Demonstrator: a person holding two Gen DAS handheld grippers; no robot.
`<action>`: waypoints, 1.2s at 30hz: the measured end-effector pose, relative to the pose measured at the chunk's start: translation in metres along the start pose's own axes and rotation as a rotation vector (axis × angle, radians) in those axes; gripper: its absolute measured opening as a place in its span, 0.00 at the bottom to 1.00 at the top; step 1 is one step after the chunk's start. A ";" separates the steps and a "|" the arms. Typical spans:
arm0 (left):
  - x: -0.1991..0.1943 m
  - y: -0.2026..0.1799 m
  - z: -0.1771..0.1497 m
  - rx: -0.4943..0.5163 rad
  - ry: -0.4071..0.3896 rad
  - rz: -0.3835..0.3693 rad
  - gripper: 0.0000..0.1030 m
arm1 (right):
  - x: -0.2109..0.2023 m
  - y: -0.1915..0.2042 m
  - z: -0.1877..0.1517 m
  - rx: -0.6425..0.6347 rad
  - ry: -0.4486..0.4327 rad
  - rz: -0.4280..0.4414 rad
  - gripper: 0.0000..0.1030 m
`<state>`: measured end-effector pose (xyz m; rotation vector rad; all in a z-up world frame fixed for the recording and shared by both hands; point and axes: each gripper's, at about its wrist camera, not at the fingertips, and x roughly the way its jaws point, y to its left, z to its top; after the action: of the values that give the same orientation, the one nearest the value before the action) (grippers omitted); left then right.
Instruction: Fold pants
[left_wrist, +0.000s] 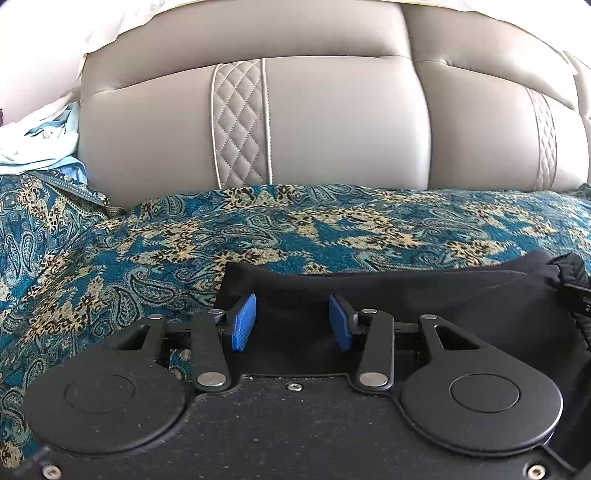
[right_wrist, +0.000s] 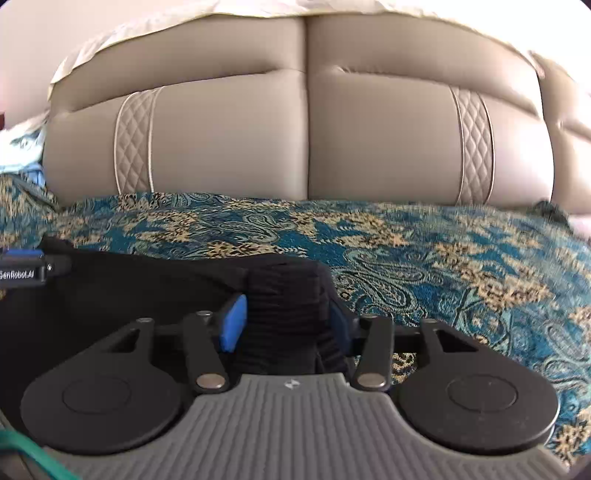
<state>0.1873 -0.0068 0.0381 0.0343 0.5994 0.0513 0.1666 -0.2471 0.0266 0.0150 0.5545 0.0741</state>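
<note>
Black pants (left_wrist: 424, 299) lie on a teal paisley blanket (left_wrist: 129, 254) on the bed. My left gripper (left_wrist: 291, 321) is open, its blue pads (left_wrist: 243, 321) spread over the pants' left end; no cloth is pinched between them. In the right wrist view the pants (right_wrist: 147, 288) stretch to the left, and a ribbed bunched part (right_wrist: 284, 310), like a waistband or cuff, sits between the jaws of my right gripper (right_wrist: 284, 325). The jaws stand wide around the cloth. The left gripper's tip (right_wrist: 26, 266) shows at the left edge.
A beige padded headboard (left_wrist: 332, 122) rises behind the blanket (right_wrist: 461, 266). A light blue and white pile of cloth (left_wrist: 40, 144) lies at the far left by the headboard. A green cable (right_wrist: 29, 454) runs at the lower left of the right wrist view.
</note>
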 end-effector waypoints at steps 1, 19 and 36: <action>-0.003 0.002 0.003 -0.009 -0.003 0.003 0.42 | 0.002 -0.004 0.001 0.013 0.007 0.007 0.69; -0.010 0.079 -0.013 -0.174 0.142 -0.228 0.51 | 0.023 -0.050 0.007 0.097 0.108 0.190 0.87; 0.014 0.087 -0.011 -0.261 0.146 -0.330 0.56 | 0.018 -0.055 0.004 0.148 0.094 0.295 0.62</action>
<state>0.1890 0.0806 0.0252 -0.3234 0.7339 -0.1901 0.1875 -0.3009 0.0189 0.2389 0.6480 0.3224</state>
